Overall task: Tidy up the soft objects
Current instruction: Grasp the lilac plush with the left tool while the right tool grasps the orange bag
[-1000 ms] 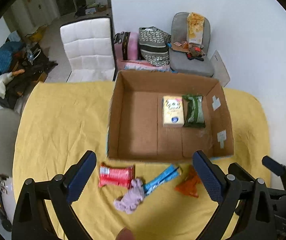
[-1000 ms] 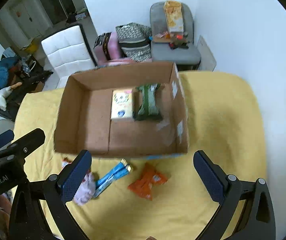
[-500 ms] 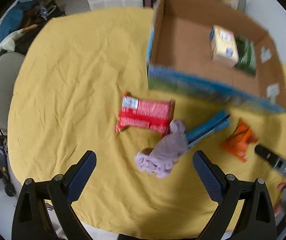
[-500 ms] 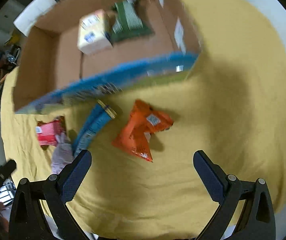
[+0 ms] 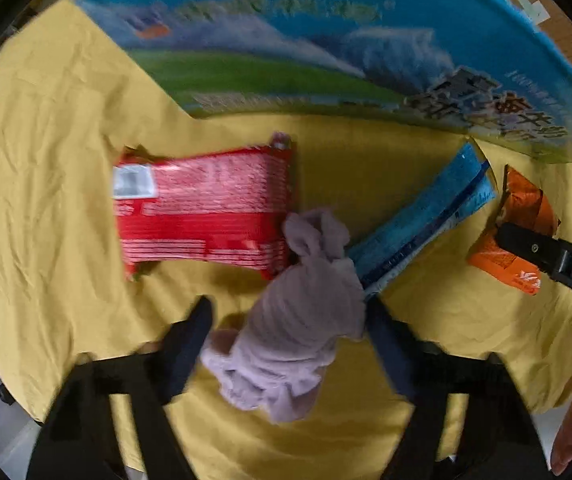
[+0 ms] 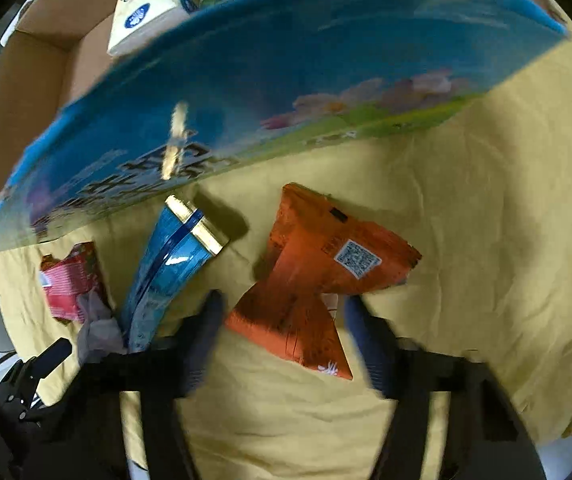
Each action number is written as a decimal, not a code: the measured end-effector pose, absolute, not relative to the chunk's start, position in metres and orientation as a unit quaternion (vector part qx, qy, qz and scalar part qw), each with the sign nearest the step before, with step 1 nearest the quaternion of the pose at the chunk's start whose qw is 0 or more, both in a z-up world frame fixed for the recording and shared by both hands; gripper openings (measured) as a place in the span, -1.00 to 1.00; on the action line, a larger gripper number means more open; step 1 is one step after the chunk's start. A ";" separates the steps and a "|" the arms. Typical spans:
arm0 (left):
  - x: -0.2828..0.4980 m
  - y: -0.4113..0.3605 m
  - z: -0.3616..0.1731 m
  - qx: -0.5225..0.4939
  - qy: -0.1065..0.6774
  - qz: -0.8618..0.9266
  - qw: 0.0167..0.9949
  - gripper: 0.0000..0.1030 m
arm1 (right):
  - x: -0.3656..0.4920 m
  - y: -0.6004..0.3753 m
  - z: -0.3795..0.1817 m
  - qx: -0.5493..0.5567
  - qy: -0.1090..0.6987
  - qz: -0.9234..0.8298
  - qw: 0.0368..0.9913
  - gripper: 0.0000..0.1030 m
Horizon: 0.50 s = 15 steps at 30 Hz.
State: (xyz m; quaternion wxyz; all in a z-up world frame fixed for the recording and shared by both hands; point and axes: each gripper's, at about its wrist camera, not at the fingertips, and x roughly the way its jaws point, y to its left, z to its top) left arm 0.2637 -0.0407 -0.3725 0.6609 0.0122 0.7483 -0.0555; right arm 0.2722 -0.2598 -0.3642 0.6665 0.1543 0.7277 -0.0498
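left gripper [image 5: 288,316] fingers spread either side of the purple sock [image 5: 294,344]; right gripper [image 6: 281,316] fingers spread, straddling the orange packet [image 6: 318,276] beside the box [image 6: 245,92].

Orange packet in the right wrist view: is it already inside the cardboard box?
No. The orange packet lies on the yellow cloth, outside the cardboard box.
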 end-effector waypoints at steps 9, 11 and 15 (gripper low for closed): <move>0.238 -0.029 -0.388 -0.120 0.778 -0.059 0.614 0.02 | 0.248 -0.268 -0.372 0.099 0.775 0.002 0.624 -0.06; 0.236 -0.029 -0.393 -0.114 0.777 -0.058 0.616 0.04 | 0.242 -0.271 -0.373 0.081 0.780 0.003 0.620 -0.05; 0.240 -0.034 -0.404 -0.099 0.783 -0.060 0.611 0.06 | 0.241 -0.273 -0.373 0.076 0.776 -0.002 0.626 -0.02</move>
